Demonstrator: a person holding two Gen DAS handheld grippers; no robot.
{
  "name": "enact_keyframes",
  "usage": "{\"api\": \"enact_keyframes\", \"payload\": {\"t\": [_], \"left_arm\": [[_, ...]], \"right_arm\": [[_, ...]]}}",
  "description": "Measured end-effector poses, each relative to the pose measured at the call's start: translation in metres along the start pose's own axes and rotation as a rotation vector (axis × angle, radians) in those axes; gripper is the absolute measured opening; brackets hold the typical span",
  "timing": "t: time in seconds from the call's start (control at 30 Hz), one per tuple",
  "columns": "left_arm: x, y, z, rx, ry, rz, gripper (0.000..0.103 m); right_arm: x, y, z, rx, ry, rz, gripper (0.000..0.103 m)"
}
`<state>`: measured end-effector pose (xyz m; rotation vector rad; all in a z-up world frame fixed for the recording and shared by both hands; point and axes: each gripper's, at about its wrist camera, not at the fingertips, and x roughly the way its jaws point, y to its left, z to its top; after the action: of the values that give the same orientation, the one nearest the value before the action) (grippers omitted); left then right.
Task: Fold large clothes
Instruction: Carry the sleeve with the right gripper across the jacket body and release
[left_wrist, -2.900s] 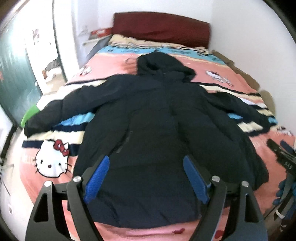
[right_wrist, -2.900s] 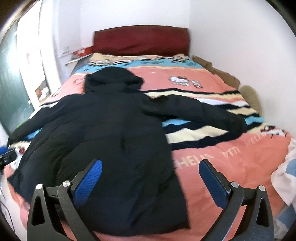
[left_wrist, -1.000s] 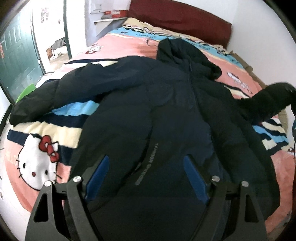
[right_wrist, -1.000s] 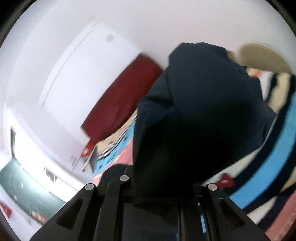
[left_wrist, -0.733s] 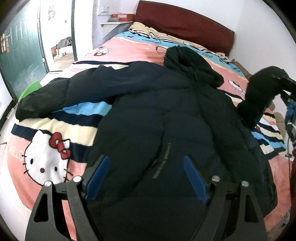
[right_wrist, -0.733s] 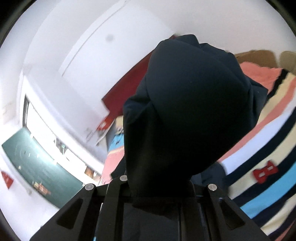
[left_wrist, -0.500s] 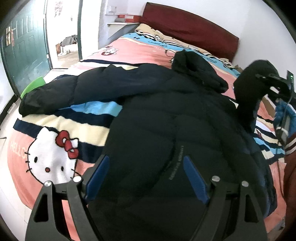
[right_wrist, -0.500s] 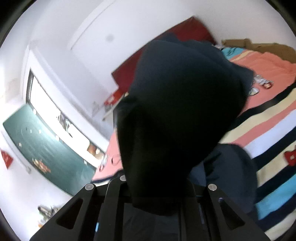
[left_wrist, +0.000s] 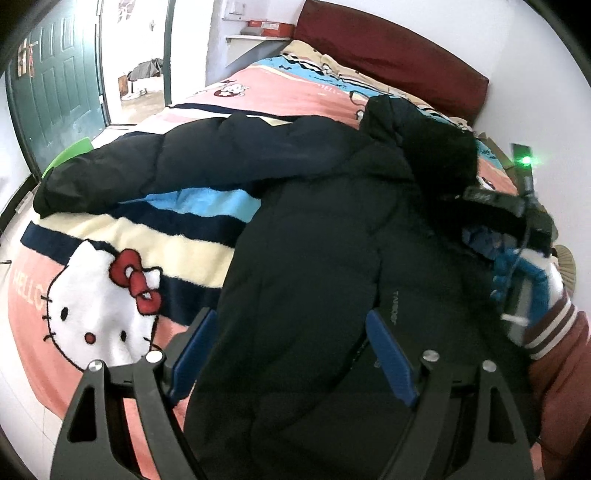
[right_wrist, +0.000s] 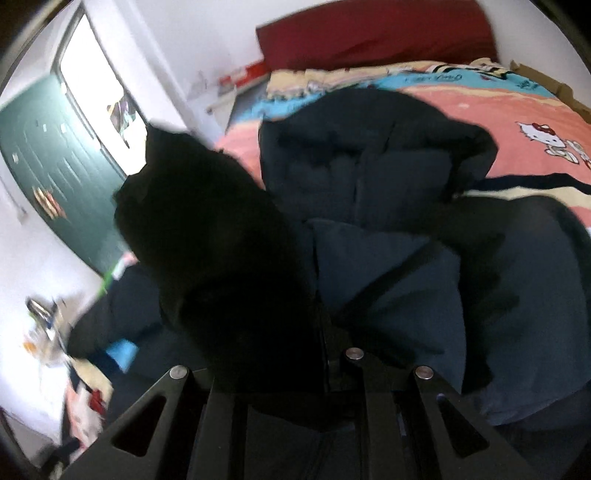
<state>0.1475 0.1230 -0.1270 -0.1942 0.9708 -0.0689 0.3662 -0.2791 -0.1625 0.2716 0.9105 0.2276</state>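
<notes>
Jacket (left_wrist: 317, 236) spread on bed (left_wrist: 92, 229) — sleeve (right_wrist: 207, 236) fills right view

Black padded hooded jacket (left_wrist: 314, 229). Fleece blanket (left_wrist: 155, 236): pink ground, cream, navy and sky-blue stripes, white cartoon cat with red bow. Dark red headboard (left_wrist: 388, 55); dark green panelled door (left_wrist: 55, 77).

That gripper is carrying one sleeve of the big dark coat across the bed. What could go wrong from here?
The right gripper pinches only the end of the puffy sleeve; it might slip out before reaching the coat's chest. The sleeve could also land bunched rather than flat. The left gripper hovers open, so nothing pins the coat against sliding on the fleecy blanket.
</notes>
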Motion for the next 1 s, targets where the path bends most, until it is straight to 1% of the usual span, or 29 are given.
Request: {"api": "enact_keyframes", "payload": {"t": [0.1,0.13,0.2,0.23,0.27,0.3,0.33,0.37,0.4,0.47,0.53,0.6,0.67,0.77,0.83,0.93,0.97,1.0], "left_arm": [[0.000,0.000,0.000,0.000,-0.001,0.003,0.082],[-0.001,-0.001,0.001,0.001,-0.003,0.004,0.082],[-0.003,-0.004,0.002,0.002,-0.011,0.008,0.082],[-0.005,-0.005,0.003,0.003,-0.019,0.009,0.082],[-0.008,-0.006,0.003,0.006,-0.026,0.010,0.082],[-0.011,-0.009,0.004,0.013,-0.034,0.015,0.082],[-0.013,-0.012,0.005,0.020,-0.035,0.018,0.082],[-0.015,-0.014,0.006,0.027,-0.032,0.016,0.082],[-0.018,-0.018,0.007,0.039,-0.027,0.015,0.082],[-0.020,-0.023,0.009,0.060,-0.013,0.033,0.082],[-0.020,-0.028,0.013,0.068,-0.001,0.032,0.082],[-0.020,-0.033,0.016,0.074,0.007,0.041,0.082],[-0.019,-0.042,0.022,0.089,0.005,0.042,0.082],[-0.014,-0.061,0.036,0.124,0.003,0.046,0.082],[-0.005,-0.078,0.052,0.155,0.000,0.042,0.082],[0.018,-0.106,0.077,0.186,0.002,0.010,0.082],[0.026,-0.115,0.083,0.193,0.002,0.002,0.082],[0.035,-0.125,0.090,0.199,0.004,-0.009,0.082]], "right_arm": [[0.018,0.003,-0.006,-0.029,0.046,-0.042,0.017],[0.015,0.002,-0.013,-0.036,0.051,-0.045,0.019],[0.018,0.013,-0.018,-0.060,0.081,-0.051,0.023],[0.019,0.015,-0.019,-0.071,0.091,-0.060,0.028],[0.020,0.014,-0.019,-0.077,0.097,-0.048,0.040],[0.023,0.013,-0.018,-0.080,0.102,-0.030,0.046],[0.017,0.020,-0.024,-0.085,0.110,-0.010,0.057],[0.016,0.025,-0.025,-0.103,0.121,0.006,0.063],[0.017,0.030,-0.030,-0.119,0.124,0.011,0.065],[0.015,0.036,-0.035,-0.135,0.125,0.033,0.072],[0.007,0.038,-0.035,-0.129,0.118,0.079,0.076],[-0.005,0.041,-0.034,-0.133,0.102,0.117,0.077],[-0.021,0.043,-0.031,-0.153,0.078,0.137,0.077],[-0.047,0.033,-0.024,-0.164,0.026,0.158,0.077],[-0.069,0.014,-0.018,-0.153,-0.014,0.139,0.077],[-0.093,-0.038,-0.008,-0.084,-0.062,0.062,0.077],[-0.098,-0.056,-0.005,-0.061,-0.073,0.021,0.077],[-0.102,-0.080,-0.002,-0.035,-0.080,-0.039,0.077]]}}
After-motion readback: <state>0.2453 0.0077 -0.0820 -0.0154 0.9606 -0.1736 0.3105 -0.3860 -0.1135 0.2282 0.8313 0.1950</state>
